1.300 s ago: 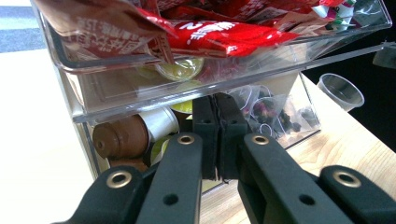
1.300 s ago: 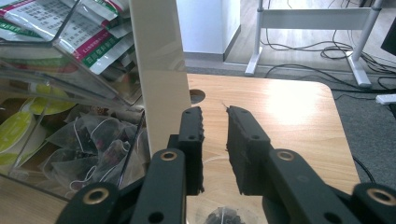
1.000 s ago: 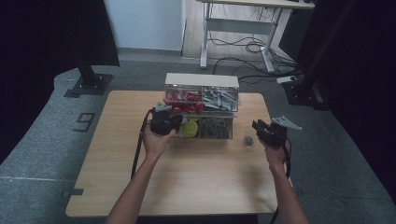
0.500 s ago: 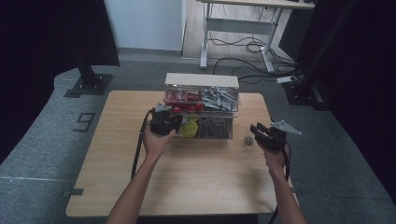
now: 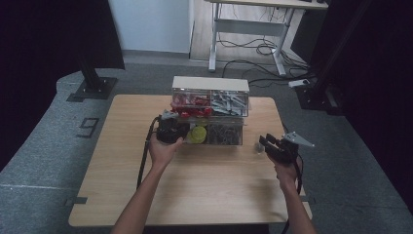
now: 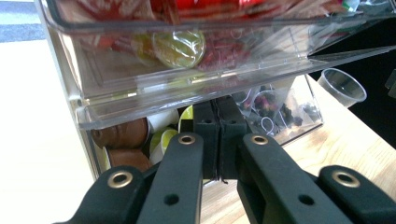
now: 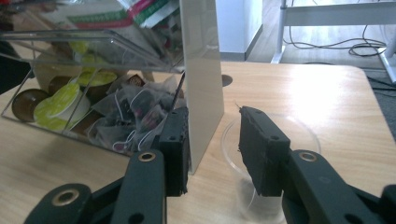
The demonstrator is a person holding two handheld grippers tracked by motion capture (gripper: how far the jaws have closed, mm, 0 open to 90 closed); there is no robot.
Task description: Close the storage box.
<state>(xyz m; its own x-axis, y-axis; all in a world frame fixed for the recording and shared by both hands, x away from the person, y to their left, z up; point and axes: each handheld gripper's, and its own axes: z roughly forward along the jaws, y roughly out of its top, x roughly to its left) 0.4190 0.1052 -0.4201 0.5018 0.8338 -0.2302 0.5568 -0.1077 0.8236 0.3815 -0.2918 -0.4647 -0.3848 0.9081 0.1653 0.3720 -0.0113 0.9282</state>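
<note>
Fingers [image 6: 205, 140] of the left gripper [image 5: 169, 127] are pressed flat together with nothing between them, tucked right under the clear lower flap [image 6: 201, 86] of the clear organizer box [image 5: 210, 85], the left hand [image 5: 163, 148] reaching forward with forearm angled up from the bottom edge. Over to the right, the right hand [image 5: 287, 173] holds the right gripper [image 5: 271, 145] low and level, jaws spread apart around the small clear cup [image 7: 280, 135] just beside the box's end wall [image 7: 201, 70] on the wooden table [image 5: 195, 185].
</note>
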